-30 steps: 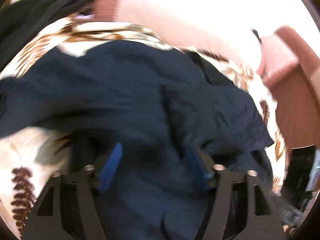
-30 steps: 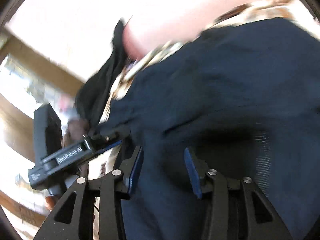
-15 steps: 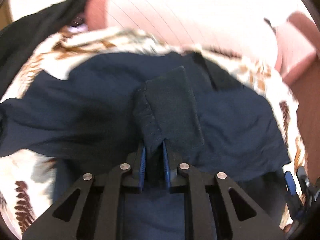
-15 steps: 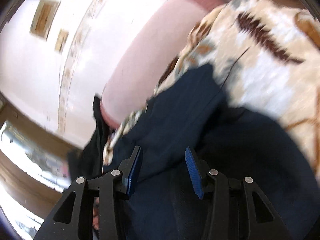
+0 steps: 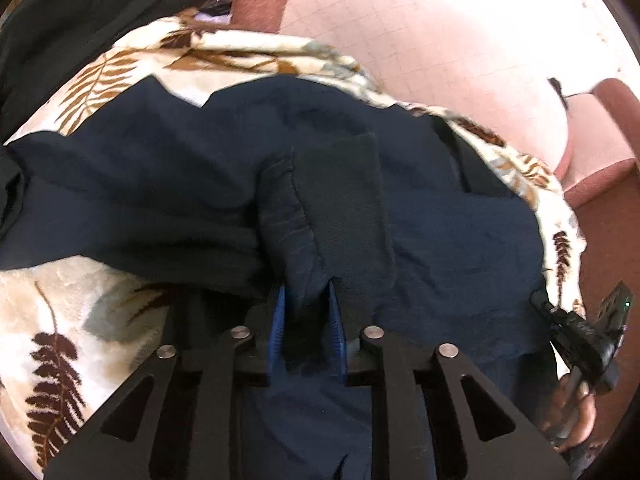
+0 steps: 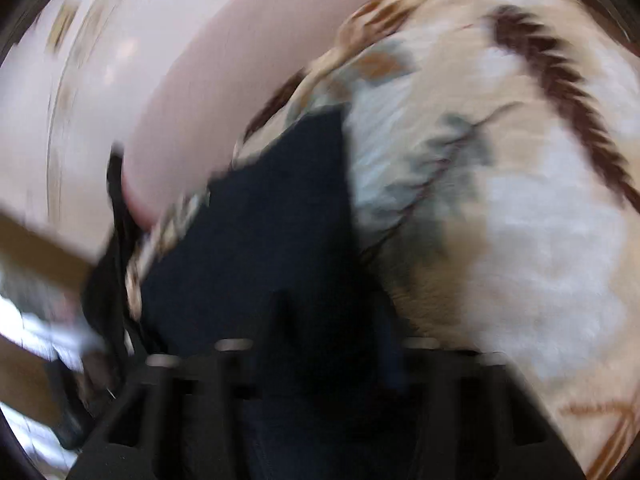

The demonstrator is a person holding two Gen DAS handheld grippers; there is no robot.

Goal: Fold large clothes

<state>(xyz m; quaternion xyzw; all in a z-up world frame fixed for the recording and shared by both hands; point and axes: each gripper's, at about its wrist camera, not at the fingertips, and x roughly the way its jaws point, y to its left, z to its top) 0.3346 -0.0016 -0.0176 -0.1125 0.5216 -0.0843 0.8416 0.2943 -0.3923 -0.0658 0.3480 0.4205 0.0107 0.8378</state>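
Navy garment (image 5: pixel 440 232) spread crosswise; cuff raised

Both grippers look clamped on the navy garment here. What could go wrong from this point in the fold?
1. The left gripper pinches only a bunched cuff of the navy garment, and its jaws are opening slightly, so the cloth may slip out.
2. The right-wrist view is blurred; the right gripper looks shut on the garment's edge, which a fast pull might free.
3. The garment lies on the fern blanket; dragging could bunch it.

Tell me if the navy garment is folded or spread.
Mostly spread, rumpled: the navy garment sprawls over the blanket; one bunched part rises between the left gripper pads.
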